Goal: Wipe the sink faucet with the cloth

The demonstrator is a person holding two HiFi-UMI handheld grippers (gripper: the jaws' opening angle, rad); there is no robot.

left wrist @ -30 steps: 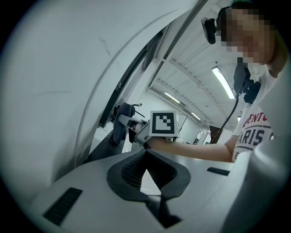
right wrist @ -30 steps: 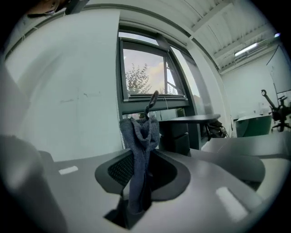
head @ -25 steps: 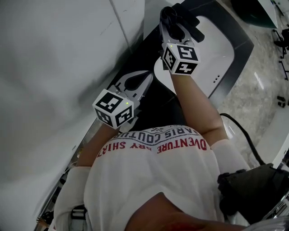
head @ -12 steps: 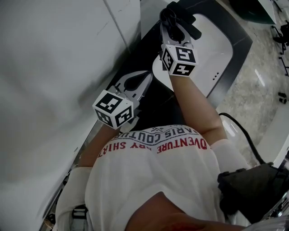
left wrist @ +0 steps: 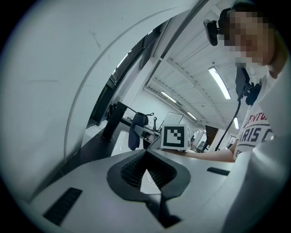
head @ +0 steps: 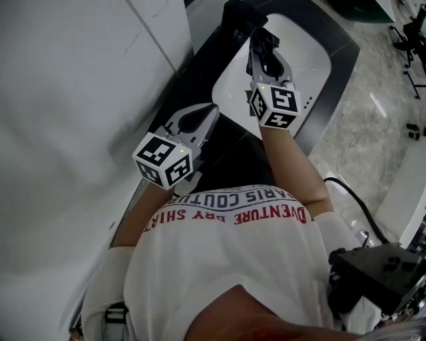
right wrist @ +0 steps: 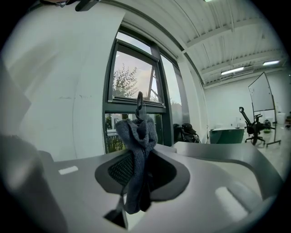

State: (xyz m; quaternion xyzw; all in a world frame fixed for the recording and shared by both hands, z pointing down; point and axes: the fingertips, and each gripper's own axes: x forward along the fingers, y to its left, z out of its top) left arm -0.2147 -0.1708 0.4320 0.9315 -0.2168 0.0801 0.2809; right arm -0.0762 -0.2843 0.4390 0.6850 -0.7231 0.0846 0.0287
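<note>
The black faucet [left wrist: 111,122] stands upright at the back of the white sink basin [head: 307,44]; in the head view it shows at the top [head: 234,13]. My right gripper [head: 261,44] hangs over the basin, shut on a dark grey cloth [right wrist: 136,134] that bunches up between its jaws. In the left gripper view the cloth [left wrist: 136,130] hangs just right of the faucet and apart from it. My left gripper [head: 212,109] rests low over the dark counter [head: 200,66], shut and holding nothing.
A white wall [head: 66,100] runs along the left of the counter. A window [right wrist: 134,77] lies beyond the cloth in the right gripper view. A black box with a cable [head: 373,273] sits at the lower right beside the person's body.
My right gripper has drawn the cloth away from the faucet and now hangs over the basin. The left gripper has stayed almost still.
</note>
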